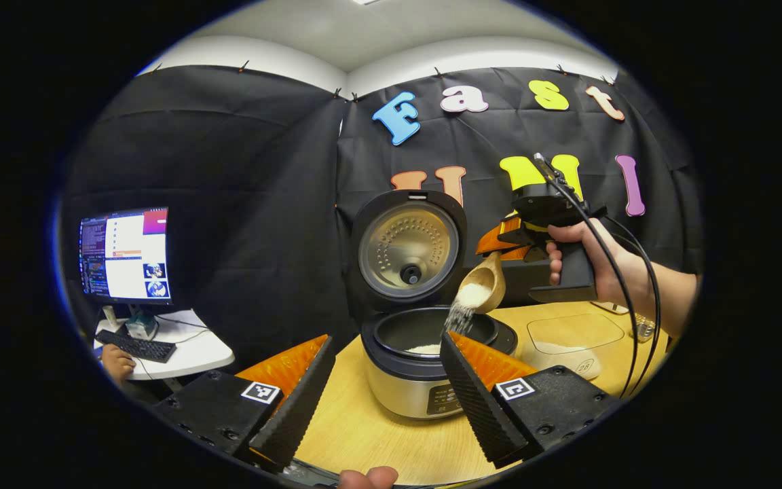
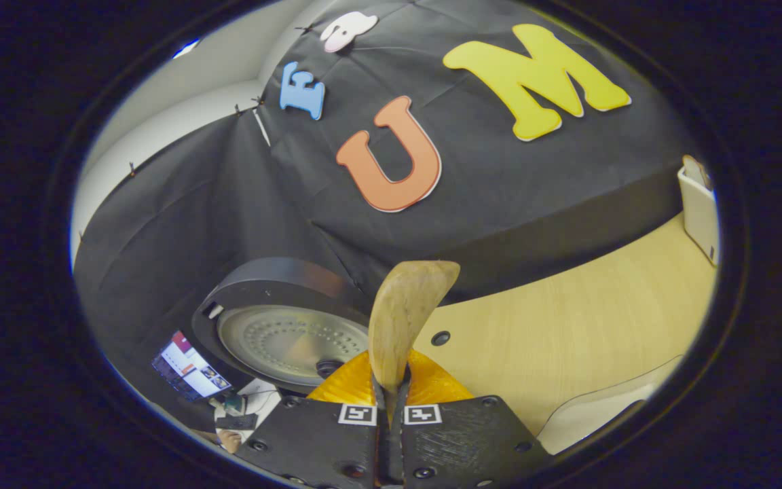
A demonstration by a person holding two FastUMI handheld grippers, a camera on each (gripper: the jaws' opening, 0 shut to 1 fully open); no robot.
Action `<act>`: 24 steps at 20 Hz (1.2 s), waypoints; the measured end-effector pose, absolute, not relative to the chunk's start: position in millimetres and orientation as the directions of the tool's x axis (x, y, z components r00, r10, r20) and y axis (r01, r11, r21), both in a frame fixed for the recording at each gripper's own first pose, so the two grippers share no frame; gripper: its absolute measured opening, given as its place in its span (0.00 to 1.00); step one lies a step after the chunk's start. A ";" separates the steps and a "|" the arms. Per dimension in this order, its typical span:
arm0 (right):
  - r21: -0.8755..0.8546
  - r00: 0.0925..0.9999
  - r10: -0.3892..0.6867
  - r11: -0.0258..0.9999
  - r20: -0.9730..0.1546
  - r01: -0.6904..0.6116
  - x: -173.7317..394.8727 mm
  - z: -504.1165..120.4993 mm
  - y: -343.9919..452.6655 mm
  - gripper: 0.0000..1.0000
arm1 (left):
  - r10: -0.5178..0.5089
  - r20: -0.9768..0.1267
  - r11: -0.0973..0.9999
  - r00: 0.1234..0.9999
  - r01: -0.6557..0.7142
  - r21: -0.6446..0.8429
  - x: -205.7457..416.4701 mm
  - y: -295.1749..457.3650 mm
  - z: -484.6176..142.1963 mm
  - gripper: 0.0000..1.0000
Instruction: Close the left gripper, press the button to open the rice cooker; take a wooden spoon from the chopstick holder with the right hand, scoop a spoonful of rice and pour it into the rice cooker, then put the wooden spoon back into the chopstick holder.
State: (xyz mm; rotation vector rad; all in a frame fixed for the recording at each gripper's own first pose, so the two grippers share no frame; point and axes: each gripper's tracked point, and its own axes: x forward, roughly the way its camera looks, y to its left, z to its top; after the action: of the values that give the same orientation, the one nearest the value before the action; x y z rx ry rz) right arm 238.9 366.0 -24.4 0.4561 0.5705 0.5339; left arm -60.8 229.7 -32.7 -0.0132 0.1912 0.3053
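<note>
silver rice cooker with black rim [image 1: 410, 380], lid up, holds a little white rice [image 1: 425, 349]. right gripper [image 2: 391, 397] clenched on pale wooden spoon [image 1: 482, 285], tilted over the pot, grains falling. left gripper [image 1: 381, 380] spread wide, grasping nothing, near the cooker on the light wooden table [image 1: 377, 435].

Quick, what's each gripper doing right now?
Left gripper: open, holding nothing.
Right gripper: shut on the spoon, pouring rice into the cooker.
</note>
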 end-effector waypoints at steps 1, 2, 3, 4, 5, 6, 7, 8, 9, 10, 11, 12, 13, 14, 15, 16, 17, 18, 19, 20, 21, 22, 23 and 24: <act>0.516 0.717 0.582 0.779 -0.383 -0.356 237.4 -23.6 370.5 0.00 | 0.303 -0.192 0.952 0.934 -0.305 0.019 -61.8 232.5 -33.8 0.99; 0.497 0.718 0.581 0.785 -0.383 -0.370 236.4 -22.4 374.7 0.00 | 0.308 -0.191 0.951 0.932 -0.309 0.025 -63.0 235.5 -33.4 0.99; 0.479 0.715 0.583 0.789 -0.385 -0.385 234.4 -23.4 378.9 0.00 | 0.313 -0.189 0.949 0.931 -0.313 0.029 -65.2 237.4 -32.1 0.99; 0.461 0.714 0.584 0.792 -0.386 -0.399 234.5 -23.7 382.5 0.00 | 0.312 -0.185 0.950 0.932 -0.312 0.028 -66.0 237.3 -32.2 0.99; 0.440 0.716 0.580 0.799 -0.388 -0.410 232.6 -24.9 385.6 0.00 | 0.307 -0.187 0.951 0.933 -0.309 0.019 -66.7 237.7 -32.8 0.99; 0.416 0.719 0.575 0.807 -0.390 -0.419 233.3 -25.5 387.7 0.00 | 0.307 -0.188 0.950 0.933 -0.311 0.010 -66.5 239.0 -32.1 0.99; 0.396 0.724 0.570 0.812 -0.389 -0.428 233.1 -24.9 389.0 0.00 | 0.312 -0.189 0.948 0.931 -0.318 0.002 -67.8 240.8 -31.2 0.99; 0.378 0.728 0.567 0.817 -0.386 -0.436 232.6 -23.3 391.2 0.00 | 0.315 -0.189 0.947 0.930 -0.321 -0.003 -68.9 241.7 -31.1 0.99; 0.358 0.732 0.566 0.819 -0.380 -0.448 231.3 -22.5 393.3 0.00 | 0.316 -0.188 0.947 0.930 -0.322 -0.003 -69.2 242.3 -29.9 0.99; 0.332 0.737 0.563 0.823 -0.373 -0.461 230.2 -21.0 395.2 0.00 | 0.321 -0.186 0.945 0.929 -0.326 0.001 -71.1 243.4 -29.9 0.99; 0.302 0.744 0.560 0.827 -0.364 -0.474 227.9 -17.7 397.0 0.00 | 0.324 -0.182 0.944 0.928 -0.329 0.005 -72.2 243.8 -28.2 0.99; 0.267 0.753 0.555 0.831 -0.352 -0.488 226.0 -13.9 400.0 0.00 | 0.326 -0.182 0.944 0.928 -0.330 0.007 -73.0 244.2 -27.4 0.99; 0.228 0.764 0.550 0.835 -0.338 -0.500 222.8 -10.0 402.5 0.00 | 0.326 -0.180 0.944 0.928 -0.331 0.006 -73.0 243.7 -26.4 0.99; 0.187 0.775 0.544 0.839 -0.322 -0.511 220.4 -5.4 404.7 0.00 | 0.327 -0.176 0.944 0.929 -0.331 0.005 -72.5 243.0 -25.1 0.99; 0.146 0.785 0.540 0.841 -0.305 -0.522 217.9 -1.6 407.1 0.00 | 0.328 -0.170 0.943 0.929 -0.332 0.003 -72.7 243.5 -23.6 0.99; 0.101 0.795 0.533 0.843 -0.288 -0.529 215.7 2.6 408.9 0.00 | 0.326 -0.165 0.944 0.931 -0.331 -0.001 -73.8 243.0 -22.3 0.99; 0.058 0.804 0.531 0.842 -0.268 -0.537 212.1 6.1 410.6 0.00 | 0.324 -0.162 0.944 0.932 -0.329 -0.004 -73.8 243.2 -21.6 0.99; 0.020 0.810 0.532 0.838 -0.246 -0.545 209.6 11.9 412.8 0.00 | 0.323 -0.158 0.945 0.933 -0.328 -0.004 -75.0 242.5 -20.1 0.99; -0.020 0.816 0.531 0.835 -0.229 -0.549 208.2 14.7 415.7 0.00 | 0.325 -0.155 0.944 0.933 -0.329 -0.002 -76.0 243.0 -18.9 0.99; -0.059 0.820 0.532 0.831 -0.210 -0.554 205.4 19.0 418.7 0.00 | 0.326 -0.154 0.944 0.933 -0.331 -0.002 -76.6 244.1 -18.5 0.99; -0.096 0.825 0.532 0.826 -0.191 -0.555 201.9 23.2 421.7 0.00 | 0.328 -0.154 0.943 0.932 -0.332 -0.003 -77.3 244.4 -17.9 0.99; -0.122 0.829 0.531 0.824 -0.175 -0.554 199.4 27.2 423.1 0.00 | 0.328 -0.152 0.943 0.932 -0.333 -0.003 -77.9 244.5 -16.9 0.99; -0.133 0.829 0.534 0.821 -0.164 -0.555 196.0 28.9 424.1 0.00 | 0.329 -0.150 0.943 0.932 -0.333 -0.003 -78.5 244.6 -15.6 0.99; -0.142 0.829 0.535 0.819 -0.161 -0.556 194.1 29.9 425.8 0.00 | 0.330 -0.146 0.943 0.933 -0.334 -0.003 -78.7 244.0 -14.7 0.99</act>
State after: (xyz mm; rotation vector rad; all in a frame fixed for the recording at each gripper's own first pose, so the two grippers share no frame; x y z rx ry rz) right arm 194.1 425.8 29.9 -0.1868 0.1152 0.5824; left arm -78.7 244.0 -14.7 -0.0279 0.1448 0.3395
